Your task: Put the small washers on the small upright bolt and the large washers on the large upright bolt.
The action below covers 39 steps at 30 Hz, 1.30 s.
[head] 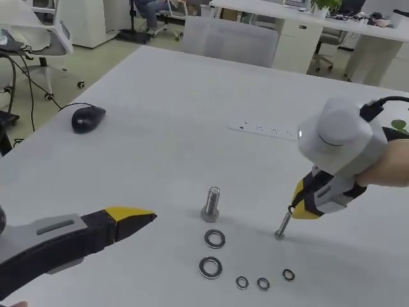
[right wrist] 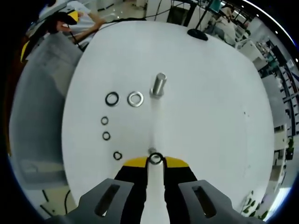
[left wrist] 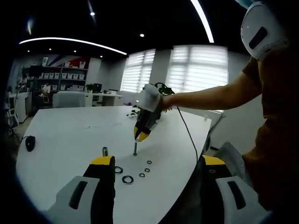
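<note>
1. Right gripper (right wrist: 155, 163): jaws nearly closed, pinching a small washer (right wrist: 161, 158) right at the tip of the small bolt (head: 282, 227). The bolt stands upright with its axis vertical, so the washer hole has to centre over the tip and go straight down.
2. Left gripper (left wrist: 158, 162): jaws wide apart, empty, well off to the left and nearer the large bolt (head: 212, 204).
3. Three loose small washers (head: 262, 283) and two large washers (head: 215, 238) lie flat on the table (head: 160, 128), near side of the bolts.
4. Nothing blocks the drop; the mouse (head: 87, 118) is far off.
</note>
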### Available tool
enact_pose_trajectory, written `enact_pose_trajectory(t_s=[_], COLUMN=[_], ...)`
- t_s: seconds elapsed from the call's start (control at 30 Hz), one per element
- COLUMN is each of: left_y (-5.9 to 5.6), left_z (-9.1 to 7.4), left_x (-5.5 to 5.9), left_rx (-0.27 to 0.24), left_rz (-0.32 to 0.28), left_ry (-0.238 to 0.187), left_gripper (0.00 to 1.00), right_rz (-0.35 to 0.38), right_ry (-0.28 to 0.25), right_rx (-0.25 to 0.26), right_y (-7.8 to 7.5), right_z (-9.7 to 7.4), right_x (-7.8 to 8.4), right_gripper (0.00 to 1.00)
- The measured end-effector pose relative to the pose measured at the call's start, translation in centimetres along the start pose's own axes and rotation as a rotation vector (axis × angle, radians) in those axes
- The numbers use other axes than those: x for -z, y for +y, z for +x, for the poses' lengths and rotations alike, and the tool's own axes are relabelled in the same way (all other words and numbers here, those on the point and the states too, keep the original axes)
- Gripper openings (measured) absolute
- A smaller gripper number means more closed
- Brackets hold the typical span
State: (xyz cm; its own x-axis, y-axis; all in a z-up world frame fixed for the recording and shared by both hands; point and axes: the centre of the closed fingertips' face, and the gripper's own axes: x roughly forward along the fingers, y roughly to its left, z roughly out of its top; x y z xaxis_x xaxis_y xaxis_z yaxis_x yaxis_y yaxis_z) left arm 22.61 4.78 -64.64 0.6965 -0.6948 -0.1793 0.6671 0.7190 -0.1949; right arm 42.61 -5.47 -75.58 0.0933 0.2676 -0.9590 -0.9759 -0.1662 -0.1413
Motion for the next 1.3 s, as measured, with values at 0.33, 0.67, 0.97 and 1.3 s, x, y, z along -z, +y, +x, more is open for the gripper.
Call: enact_pose_trajectory(t_s=[0.33,0.67,0.97,1.3], left_y=[0.1,-0.2,-0.3,-0.1], left_z=[0.0,0.2,0.3,0.6], left_x=[0.1,0.4,0.7,0.8], left_rx=[0.004,0.008,0.013,0.017], left_rz=[-0.004,-0.008,-0.013,-0.013], left_ry=[0.005,0.014,0.030,0.036], left_gripper=[0.74,0.73,0.73,0.73], right_rz=[-0.007,-0.004,0.003,-0.006], right_ry=[0.016,0.030,0.032,0.028], right_rx=[-0.011,-0.031,-0.043,-0.045], right_y=[0.0,0.3,0.4,0.2], right_z=[0.9,2.5,4.8,6.1], right_x=[0.2,0.8,1.3,1.6], right_gripper=[0.12,0.13,0.13,0.14])
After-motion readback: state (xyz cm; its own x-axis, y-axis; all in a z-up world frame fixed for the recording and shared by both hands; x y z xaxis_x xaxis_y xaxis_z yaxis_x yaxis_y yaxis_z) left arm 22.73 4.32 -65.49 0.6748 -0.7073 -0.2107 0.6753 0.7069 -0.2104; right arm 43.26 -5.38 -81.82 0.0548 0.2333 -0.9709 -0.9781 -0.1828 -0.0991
